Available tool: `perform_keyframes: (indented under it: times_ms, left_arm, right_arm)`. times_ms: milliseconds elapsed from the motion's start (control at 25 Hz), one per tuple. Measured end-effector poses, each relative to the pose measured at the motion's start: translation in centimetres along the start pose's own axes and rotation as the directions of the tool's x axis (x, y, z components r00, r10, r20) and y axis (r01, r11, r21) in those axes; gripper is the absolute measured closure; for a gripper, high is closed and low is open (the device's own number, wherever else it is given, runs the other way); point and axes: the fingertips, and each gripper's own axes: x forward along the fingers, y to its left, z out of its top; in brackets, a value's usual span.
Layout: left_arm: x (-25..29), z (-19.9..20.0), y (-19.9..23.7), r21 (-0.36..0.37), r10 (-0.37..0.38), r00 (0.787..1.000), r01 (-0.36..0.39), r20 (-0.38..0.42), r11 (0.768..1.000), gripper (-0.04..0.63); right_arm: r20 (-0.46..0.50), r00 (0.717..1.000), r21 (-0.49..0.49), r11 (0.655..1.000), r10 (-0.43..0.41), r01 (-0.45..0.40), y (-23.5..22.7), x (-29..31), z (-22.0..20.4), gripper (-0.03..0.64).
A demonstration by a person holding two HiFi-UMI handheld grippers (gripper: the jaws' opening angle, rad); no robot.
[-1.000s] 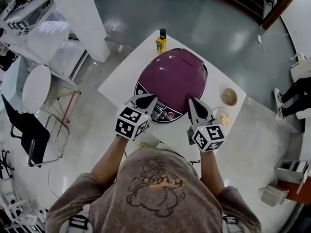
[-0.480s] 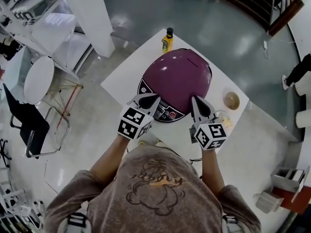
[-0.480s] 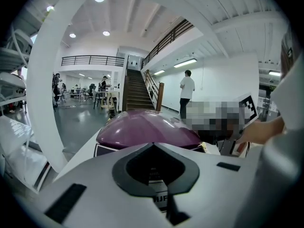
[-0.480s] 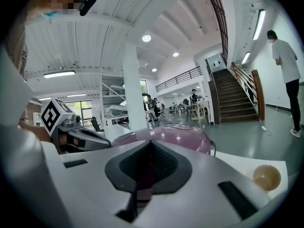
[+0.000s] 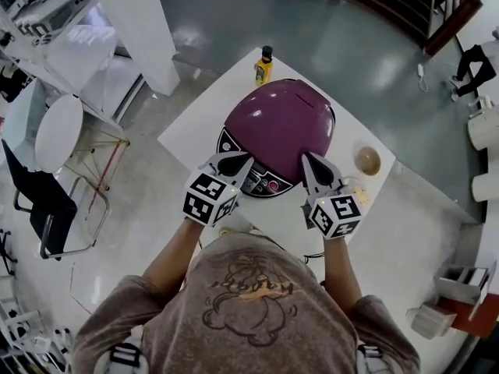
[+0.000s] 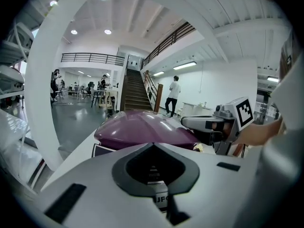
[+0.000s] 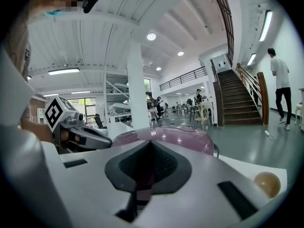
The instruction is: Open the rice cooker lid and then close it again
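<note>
A purple rice cooker [image 5: 279,123] with its lid down sits on a small white table [image 5: 195,127]; its control panel [image 5: 257,180] faces me. My left gripper [image 5: 236,159] hovers at the cooker's front left, jaws together with nothing between them. At the front right my right gripper [image 5: 310,162] is shut and empty too, its tip close to the lid's edge. The left gripper view looks over the closed jaws at the purple lid [image 6: 142,127] and the right gripper [image 6: 190,122]. The right gripper view shows the lid [image 7: 175,137] past its shut jaws.
A yellow bottle [image 5: 263,66] stands at the table's far corner. A small brown bowl [image 5: 367,160] and a pale scrap [image 5: 360,195] lie on the table's right side. A black chair [image 5: 47,209] and a round white table [image 5: 56,131] stand at left.
Both grippers stay at the cooker's front, barely shifted. The lid is still down. Someone walking at the right edge has moved farther away.
</note>
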Motion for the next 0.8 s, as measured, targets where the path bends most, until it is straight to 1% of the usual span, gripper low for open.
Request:
perform_keyframes:
  times_ms: [120, 320, 400, 640, 800]
  left_arm:
    - [-0.3, 0.6, 0.1, -0.011, -0.002, 1.000, 0.003, 0.021, 1.000, 0.574]
    - [-0.1, 0.7, -0.1, -0.008, -0.015, 1.000, 0.015, 0.024, 1.000, 0.574]
    - [0.1, 0.8, -0.4, -0.005, -0.025, 0.999, 0.025, 0.026, 1.000, 0.574]
    - [0.8, 1.7, -1.2, 0.002, -0.055, 0.998, 0.055, 0.038, 0.998, 0.574]
    - [1.1, 2.2, -1.6, 0.008, -0.067, 0.997, 0.067, 0.049, 0.998, 0.574]
  right_arm:
    - [0.042, 0.999, -0.013, 1.000, 0.000, 0.000, -0.3, -0.3, 1.4, 0.617]
    - [0.121, 0.993, -0.046, 0.999, -0.003, 0.009, -1.2, -1.0, 5.1, 0.617]
    - [0.139, 0.990, -0.029, 1.000, 0.003, 0.001, -1.7, -1.2, 6.2, 0.617]
    - [0.149, 0.988, 0.003, 0.999, 0.034, -0.035, -2.9, -1.4, 8.5, 0.615]
    - [0.121, 0.988, -0.024, 0.996, 0.093, -0.091, -3.0, -1.4, 9.2, 0.615]
